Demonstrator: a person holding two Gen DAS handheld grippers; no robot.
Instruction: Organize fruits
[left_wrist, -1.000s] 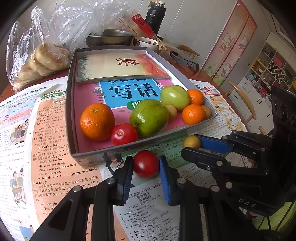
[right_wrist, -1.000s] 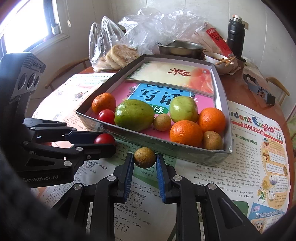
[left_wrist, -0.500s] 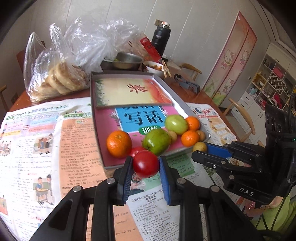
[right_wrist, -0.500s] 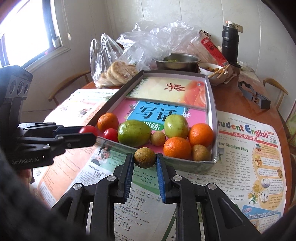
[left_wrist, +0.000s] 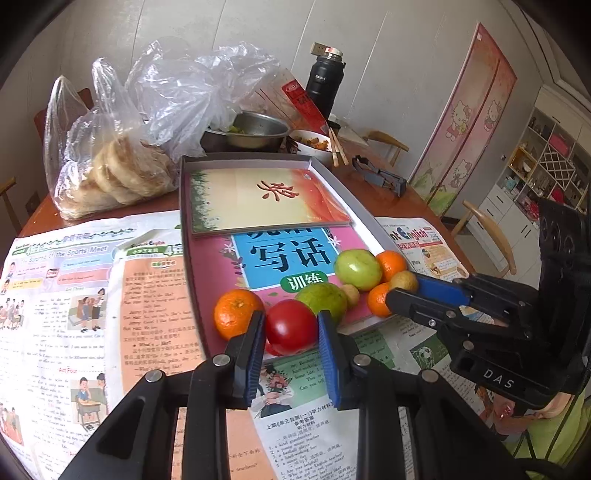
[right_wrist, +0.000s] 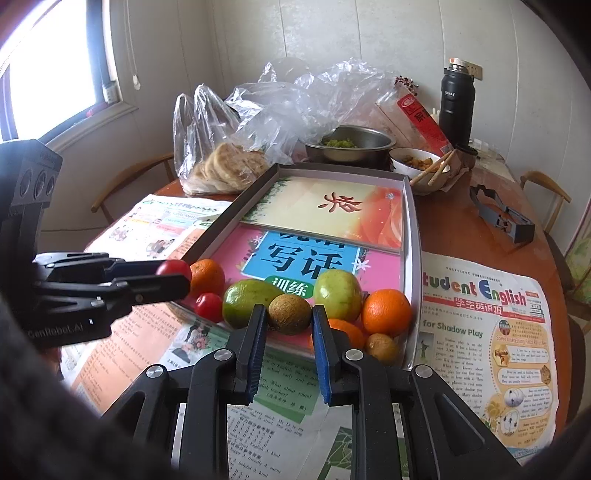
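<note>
Both grippers raised since 0.5 s ago, fruit now level with tray. Left wrist view: left gripper (left_wrist: 291, 334) clamps red tomato (left_wrist: 291, 326) above tray (left_wrist: 369, 225) front edge. Right wrist view: right gripper (right_wrist: 289, 325) clamps brown kiwi (right_wrist: 289, 314), over near rim beside green mango (right_wrist: 249, 301)

A round reddish-brown wooden table (right_wrist: 476, 236) fills the near part of the room, with curved light-wood chairs around it: one at the far left (right_wrist: 129, 181), one at the far right (right_wrist: 546, 188). Behind it stands a pale wall of large white tiles (right_wrist: 332, 40), carrying a beige wall socket (right_wrist: 474, 70). At the far left, a bright window with a white sill (right_wrist: 55, 74) lets in daylight. In the left wrist view, a pink sliding door with cartoon cat pictures (left_wrist: 469, 114) stands at the right, and beyond it a white shelving unit with open cubbies (left_wrist: 543, 173).
</note>
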